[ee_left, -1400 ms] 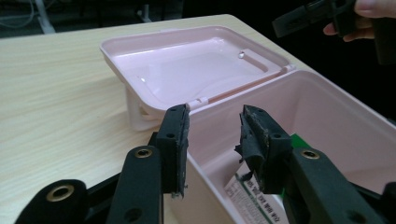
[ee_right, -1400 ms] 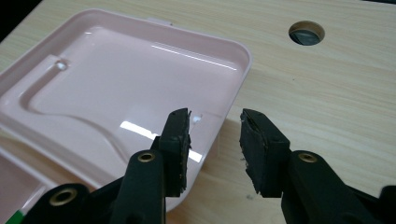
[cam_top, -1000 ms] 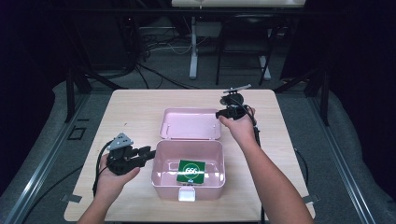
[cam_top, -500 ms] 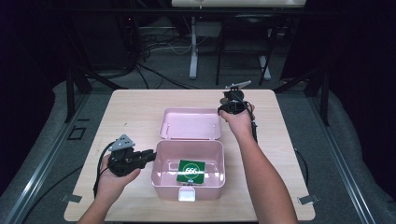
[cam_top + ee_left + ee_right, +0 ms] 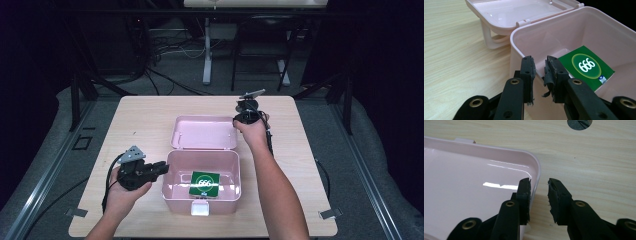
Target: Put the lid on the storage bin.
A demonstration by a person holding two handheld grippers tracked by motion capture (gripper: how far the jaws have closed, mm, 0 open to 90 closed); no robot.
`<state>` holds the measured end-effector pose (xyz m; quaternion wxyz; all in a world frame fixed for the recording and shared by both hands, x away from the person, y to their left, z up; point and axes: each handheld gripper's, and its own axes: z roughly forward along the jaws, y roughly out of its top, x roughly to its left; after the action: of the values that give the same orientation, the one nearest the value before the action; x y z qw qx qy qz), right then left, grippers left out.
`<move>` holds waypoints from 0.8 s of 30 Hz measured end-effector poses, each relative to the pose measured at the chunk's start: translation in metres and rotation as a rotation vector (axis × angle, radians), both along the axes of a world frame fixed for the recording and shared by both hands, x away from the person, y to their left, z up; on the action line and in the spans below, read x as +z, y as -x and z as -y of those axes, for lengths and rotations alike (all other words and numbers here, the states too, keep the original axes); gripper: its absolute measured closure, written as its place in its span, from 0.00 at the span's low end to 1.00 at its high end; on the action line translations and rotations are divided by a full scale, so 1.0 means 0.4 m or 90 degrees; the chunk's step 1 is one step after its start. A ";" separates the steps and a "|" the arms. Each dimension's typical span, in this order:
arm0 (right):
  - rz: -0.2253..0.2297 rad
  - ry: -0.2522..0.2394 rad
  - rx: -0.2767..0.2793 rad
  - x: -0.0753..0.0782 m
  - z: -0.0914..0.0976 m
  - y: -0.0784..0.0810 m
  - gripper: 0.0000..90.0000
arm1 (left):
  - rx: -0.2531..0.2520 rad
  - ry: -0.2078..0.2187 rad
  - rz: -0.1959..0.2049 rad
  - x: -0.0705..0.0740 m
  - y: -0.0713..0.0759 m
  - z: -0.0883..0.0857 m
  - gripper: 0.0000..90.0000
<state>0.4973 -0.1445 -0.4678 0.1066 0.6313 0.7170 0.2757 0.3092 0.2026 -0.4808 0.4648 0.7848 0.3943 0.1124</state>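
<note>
Left gripper view is showing a green card (image 5: 586, 69) reading "666" lying inside the pink box (image 5: 599, 32) on the counter (image 5: 456, 50). Left tongs (image 5: 539, 65) are gripping the box wall. Right tongs (image 5: 539, 185), just closing, are straddling the lid (image 5: 474, 177) rim without pressing it.

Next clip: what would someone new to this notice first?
The pink box standing open mid-table, its lid folded back flat behind it and a green card marked 666 lying inside. The left gripper has its jaws astride the box's left wall, and they have just been closing. The right gripper straddles the lid's rim at its right edge, its jaws also just closing, with a gap beside the rim.
</note>
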 end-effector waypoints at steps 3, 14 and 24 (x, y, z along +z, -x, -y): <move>-0.002 -0.001 -0.004 -0.006 -0.008 -0.004 0.83 | 0.002 0.001 -0.001 0.000 0.002 0.001 0.85; -0.022 0.006 -0.009 -0.028 -0.026 -0.014 0.89 | 0.007 0.005 -0.001 -0.001 0.002 0.001 0.85; -0.002 0.009 -0.016 -0.015 -0.028 -0.007 0.92 | 0.008 0.004 -0.003 -0.001 0.001 0.001 0.85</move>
<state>0.5002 -0.1334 -0.4737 0.1132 0.6402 0.7108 0.2685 0.3088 0.2020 -0.4810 0.4657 0.7812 0.4004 0.1122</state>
